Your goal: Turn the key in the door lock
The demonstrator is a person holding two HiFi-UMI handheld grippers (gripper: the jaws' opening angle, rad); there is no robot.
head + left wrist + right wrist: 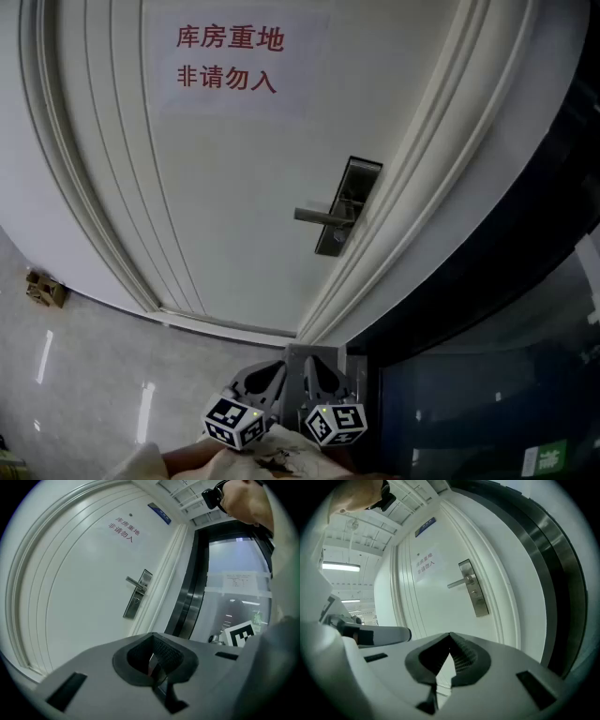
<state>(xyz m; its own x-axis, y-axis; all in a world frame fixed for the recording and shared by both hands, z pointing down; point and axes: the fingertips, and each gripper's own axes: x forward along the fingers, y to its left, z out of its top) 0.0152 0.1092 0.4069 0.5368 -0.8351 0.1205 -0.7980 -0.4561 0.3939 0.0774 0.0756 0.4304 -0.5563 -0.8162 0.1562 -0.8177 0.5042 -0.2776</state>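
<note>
Currently left gripper (272, 370), right gripper (317, 367) clenched (side by side), apart from door lock (342, 208).

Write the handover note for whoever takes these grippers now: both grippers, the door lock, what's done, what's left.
Left gripper: jaws closed at the tips; a thin dark sliver shows between them, key or not I cannot tell.
Right gripper: shut, nothing in it.
Both are side by side, well short of the door.
Lock plate with lever handle sits near the door's right edge; no key visible in it.
Done: nothing at the lock yet. Left: reach the lock and turn the key.
</note>
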